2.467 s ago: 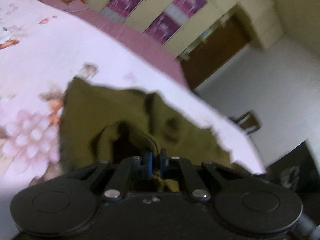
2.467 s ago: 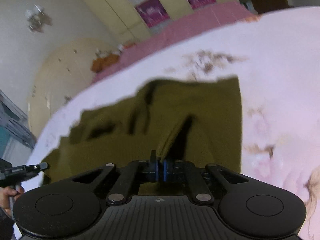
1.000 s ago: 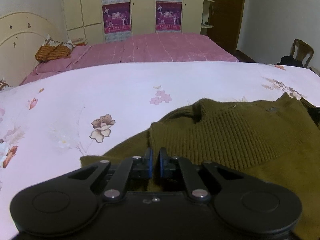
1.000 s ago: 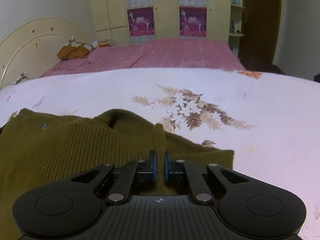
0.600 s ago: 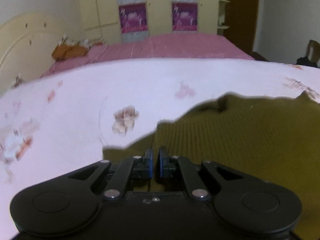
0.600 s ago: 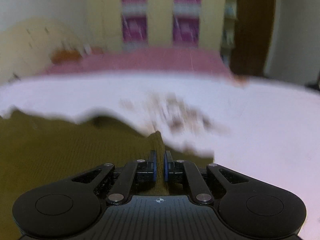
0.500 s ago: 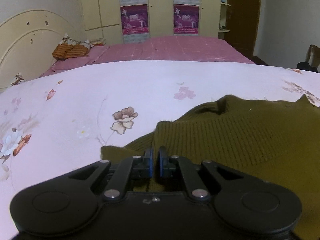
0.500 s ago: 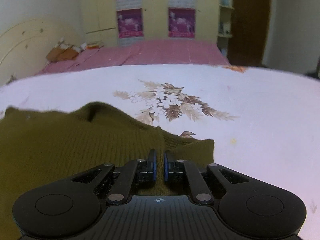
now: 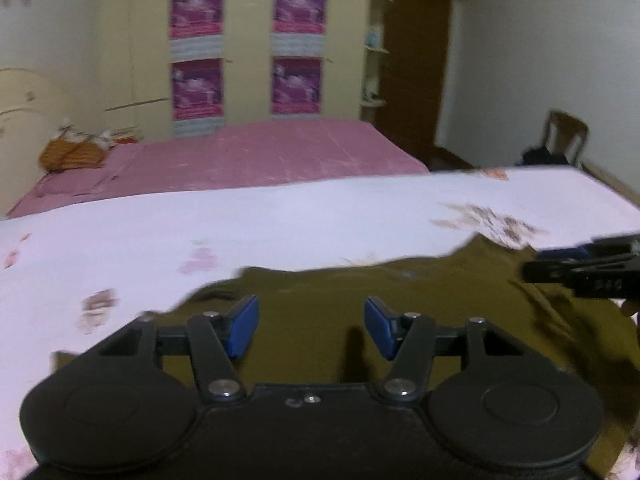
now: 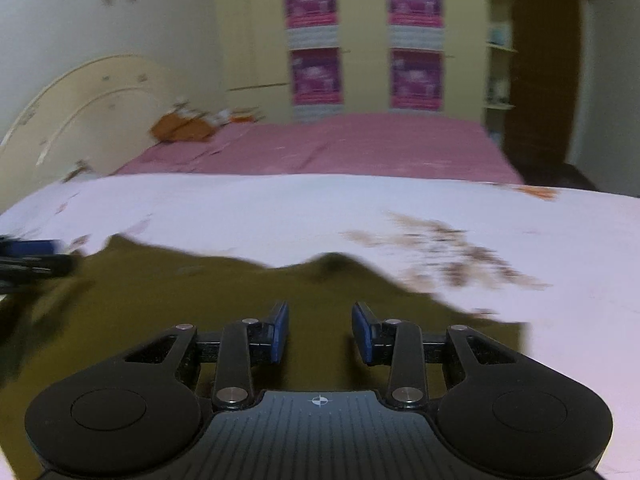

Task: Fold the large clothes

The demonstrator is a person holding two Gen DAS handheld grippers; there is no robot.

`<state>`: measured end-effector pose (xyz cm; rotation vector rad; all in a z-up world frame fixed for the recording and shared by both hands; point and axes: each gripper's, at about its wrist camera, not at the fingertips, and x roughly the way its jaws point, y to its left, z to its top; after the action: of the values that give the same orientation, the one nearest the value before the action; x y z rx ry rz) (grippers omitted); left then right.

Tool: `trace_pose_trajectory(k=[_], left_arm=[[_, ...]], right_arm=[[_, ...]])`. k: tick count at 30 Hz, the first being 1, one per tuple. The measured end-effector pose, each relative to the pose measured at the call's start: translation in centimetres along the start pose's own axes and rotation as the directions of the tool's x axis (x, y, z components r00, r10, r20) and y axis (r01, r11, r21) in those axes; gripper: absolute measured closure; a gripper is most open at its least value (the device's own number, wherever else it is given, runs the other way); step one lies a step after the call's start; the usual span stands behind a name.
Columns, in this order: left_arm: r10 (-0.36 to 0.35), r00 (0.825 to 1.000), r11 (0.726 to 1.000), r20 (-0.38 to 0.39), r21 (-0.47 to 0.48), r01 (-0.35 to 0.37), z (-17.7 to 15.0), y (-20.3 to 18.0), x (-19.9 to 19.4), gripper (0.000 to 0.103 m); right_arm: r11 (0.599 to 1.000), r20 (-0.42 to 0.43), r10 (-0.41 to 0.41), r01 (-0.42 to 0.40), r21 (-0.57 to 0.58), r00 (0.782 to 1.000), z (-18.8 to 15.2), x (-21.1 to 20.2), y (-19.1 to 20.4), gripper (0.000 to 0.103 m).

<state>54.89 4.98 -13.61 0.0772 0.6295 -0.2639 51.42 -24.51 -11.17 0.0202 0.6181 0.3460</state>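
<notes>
Olive sweater (image 9: pixel 320 320) lies flat on the bedsheet (image 9: pixel 280 232); left gripper (image 9: pixel 311 326) and right gripper (image 10: pixel 320 332) angle down over it, jaws just parted, nothing between.

Near bed: floral sheet (image 9: pixel 280 224), pale, with blurred flower prints
Far bed: pink cover (image 9: pixel 256 156); orange pillow (image 9: pixel 68 154) at its left end
Headboard (image 10: pixel 80 108): cream, arched, far left
Wardrobe (image 10: pixel 360 40): cream, four purple posters
Door (image 9: pixel 416 76): brown, far right
Chair (image 9: pixel 568 132): wooden, right
</notes>
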Motion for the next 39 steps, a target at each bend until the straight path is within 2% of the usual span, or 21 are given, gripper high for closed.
trace_pose_trajectory(k=[2, 3, 4, 5, 6, 8, 10, 11, 13, 15, 16, 18, 20, 22, 26, 30, 32, 34, 35, 37, 39], left_arm=[[0.037, 0.996, 0.999, -0.085, 0.04, -0.034, -0.6, -1.0, 2.4, 0.043], [0.047, 0.994, 0.998, -0.1, 0.045, -0.042, -1.3, -1.1, 3.3, 0.036], [0.049, 0.996, 0.999, -0.08, 0.018, -0.048, -1.9, -0.6, 3.7, 0.032], [0.04, 0.996, 0.999, -0.083, -0.029, -0.042, -2.0, 0.1, 3.9, 0.029], [0.022, 0.995, 0.997, -0.095, -0.074, -0.029, -1.8, 0.7, 3.9, 0.029], [0.017, 0.995, 0.997, -0.101, -0.071, -0.024, -1.2, 0.8, 3.4, 0.03], [0.017, 0.997, 0.996, -0.079, -0.084, -0.024, -0.7, 0.6, 1.8, 0.037], [0.012, 0.999, 0.997, -0.053, -0.081, -0.017, -0.5, 0.2, 0.4, 0.037], [-0.021, 1.0, 0.994, -0.012, -0.106, 0.02, -0.7, -0.4, -1.4, 0.037], [-0.044, 0.999, 0.995, -0.018, -0.087, 0.043, -1.1, -2.2, -2.0, 0.038], [-0.042, 0.999, 0.997, -0.029, -0.068, 0.04, -1.3, -3.0, -1.5, 0.038], [-0.026, 0.993, 0.999, -0.113, -0.036, 0.022, -2.3, -4.4, 0.4, 0.037], [0.01, 0.995, 1.0, -0.099, 0.004, -0.009, -2.8, -5.1, 1.1, 0.035], [0.012, 0.994, 1.0, -0.108, -0.008, -0.013, -2.1, -5.0, 0.5, 0.037], [0.004, 0.998, 0.999, -0.068, -0.035, -0.006, -2.5, -4.6, -3.7, 0.039], [-0.018, 0.998, 0.996, -0.067, -0.091, 0.012, -5.2, -5.8, -7.8, 0.039], [-0.014, 0.995, 0.996, -0.094, -0.089, 0.005, -6.7, -7.1, -8.1, 0.039], [0.015, 0.989, 0.998, -0.149, -0.059, -0.024, -7.9, -8.1, -6.8, 0.041], [0.041, 0.987, 0.998, -0.153, -0.042, -0.048, -8.5, -8.3, -6.1, 0.039], [0.043, 0.987, 0.997, -0.156, -0.056, -0.053, -7.9, -8.1, -6.3, 0.037], [0.063, 0.99, 0.993, -0.125, -0.086, -0.074, -7.3, -7.4, -8.0, 0.037]], right_arm=[[0.998, -0.051, -0.037, 0.034, -0.052, 0.998, -0.6, 2.0, 1.5, 0.067], [0.994, -0.115, -0.083, 0.074, -0.081, 0.99, -1.2, 3.5, 1.7, 0.067], [0.988, -0.091, -0.127, 0.118, -0.1, 0.988, -2.0, 4.3, 1.7, 0.067], [0.989, -0.085, -0.13, 0.122, -0.084, 0.988, -2.1, 4.6, 1.5, 0.067], [0.991, -0.094, -0.126, 0.121, -0.06, 0.988, -1.9, 4.6, 1.3, 0.067], [0.993, -0.114, -0.116, 0.112, -0.046, 0.987, -1.3, 4.5, 1.1, 0.067], [0.993, -0.097, -0.116, 0.113, -0.033, 0.988, -0.7, 3.3, 1.1, 0.067], [0.994, -0.072, -0.109, 0.107, -0.03, 0.991, -0.3, 2.0, 1.2, 0.067], [0.999, -0.045, -0.042, 0.042, -0.001, 0.998, -0.1, -0.2, 1.6, 0.067], [1.0, -0.051, 0.016, -0.016, -0.005, 0.999, -0.5, -1.4, 2.9, 0.067], [0.999, -0.069, 0.026, -0.027, -0.02, 0.997, -0.9, -1.1, 3.5, 0.067], [0.998, -0.158, 0.002, -0.011, -0.056, 0.987, -2.0, 1.0, 4.7, 0.067], [0.998, -0.136, -0.021, 0.013, -0.059, 0.991, -2.5, 1.8, 5.0, 0.067], [0.998, -0.143, -0.026, 0.019, -0.053, 0.989, -1.9, 1.6, 5.2, 0.067], [0.999, -0.111, 0.039, -0.039, -0.003, 0.993, -1.3, -2.8, 5.1, 0.067], [0.996, -0.127, 0.084, -0.084, 0.008, 0.988, -3.7, -7.4, 7.1, 0.067], [0.995, -0.159, 0.097, -0.098, -0.001, 0.983, -5.8, -7.7, 8.4, 0.067], [0.998, -0.228, 0.039, -0.05, -0.043, 0.973, -7.6, -6.0, 9.4, 0.067], [0.998, -0.214, 0.024, -0.034, -0.047, 0.977, -8.2, -5.6, 9.6, 0.067], [0.999, -0.209, 0.024, -0.033, -0.042, 0.978, -7.8, -5.8, 9.5, 0.067], [0.999, -0.176, 0.046, -0.046, 0.001, 0.983, -6.9, -7.4, 8.9, 0.067]])
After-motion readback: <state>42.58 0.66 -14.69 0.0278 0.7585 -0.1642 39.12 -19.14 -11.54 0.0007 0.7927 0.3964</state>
